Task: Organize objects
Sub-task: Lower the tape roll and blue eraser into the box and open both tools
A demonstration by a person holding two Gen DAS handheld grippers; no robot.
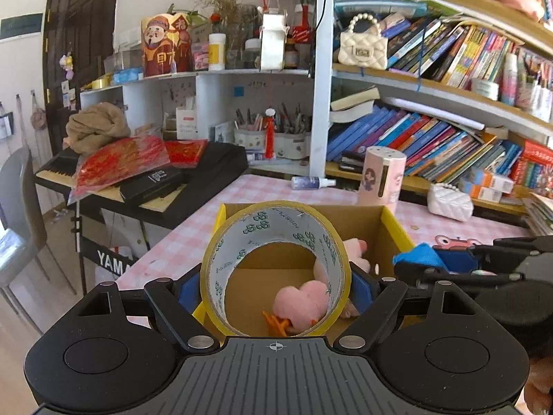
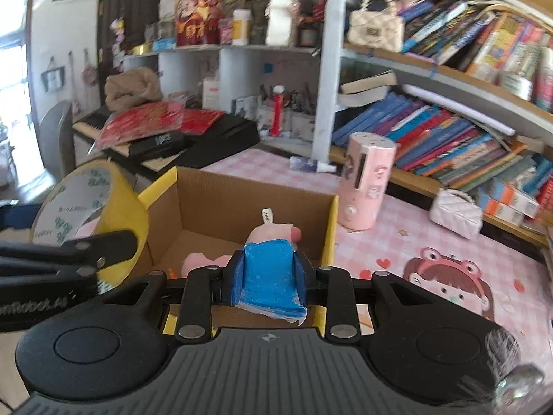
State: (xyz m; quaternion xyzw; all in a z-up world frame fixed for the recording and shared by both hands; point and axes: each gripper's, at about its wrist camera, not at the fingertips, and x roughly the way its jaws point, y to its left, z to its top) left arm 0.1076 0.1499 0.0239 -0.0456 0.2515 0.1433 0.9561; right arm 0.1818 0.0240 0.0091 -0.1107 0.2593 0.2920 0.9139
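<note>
My left gripper (image 1: 276, 288) is shut on a wide roll of yellow tape (image 1: 276, 266), held upright over the near edge of an open cardboard box (image 1: 394, 223) with yellow flaps. Through the roll's hole a pink plush toy (image 1: 300, 302) shows on the box floor. My right gripper (image 2: 268, 276) is shut on a blue-dressed pink plush toy (image 2: 269, 269), held above the same box (image 2: 242, 190). The tape roll (image 2: 90, 204) and left gripper show at the left of the right wrist view. The right gripper (image 1: 459, 259) with its blue toy (image 1: 420, 256) appears at the right of the left wrist view.
The box stands on a pink checked tablecloth (image 2: 414, 235). A pink cylindrical container (image 2: 366, 183), a small spray bottle (image 2: 311, 165) and a white quilted purse (image 2: 456, 212) lie behind it. Bookshelves (image 1: 449, 138) fill the right; a keyboard (image 1: 155, 180) with red packets stands left.
</note>
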